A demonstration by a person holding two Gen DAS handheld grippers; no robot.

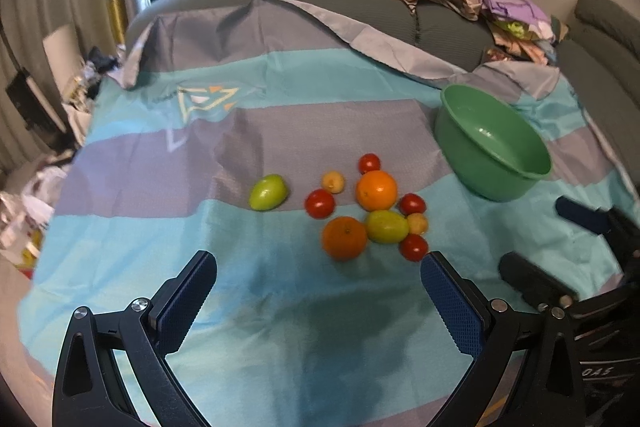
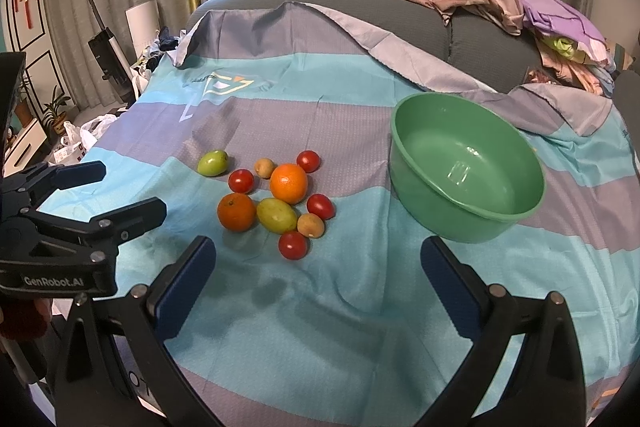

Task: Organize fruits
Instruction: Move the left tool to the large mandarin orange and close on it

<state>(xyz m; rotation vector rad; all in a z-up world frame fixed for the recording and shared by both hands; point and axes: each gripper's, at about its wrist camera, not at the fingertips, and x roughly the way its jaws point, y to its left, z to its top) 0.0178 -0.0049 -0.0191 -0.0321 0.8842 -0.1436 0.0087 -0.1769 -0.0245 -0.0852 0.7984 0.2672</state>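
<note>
So, in the left wrist view, the left gripper (image 1: 318, 285) is wide open and holds nothing. It hangs over the striped cloth (image 1: 260, 135), a little way short of the fruit. The fruit sits in a small bunch in the middle: two oranges, with the big orange (image 1: 376, 190) at the back, some red tomatoes, and small peach-coloured ones. One green fruit (image 1: 268, 191) lies apart on the left. The green bowl (image 1: 492, 147) stands to the right and looks empty. The other gripper shows at the right edge.

In the right wrist view, the right gripper (image 2: 318, 285) is wide open too, with nothing in it. The nearest red tomato (image 2: 293, 245) lies just ahead of it, and the bowl (image 2: 466, 171) is close on the right. No fruit is inside the bowl.

I think the job has only just begun. The next move is likely to reach down for one fruit, close softly on it, and carry it to the bowl. The fruits touch each other, so a push could make them roll.
</note>
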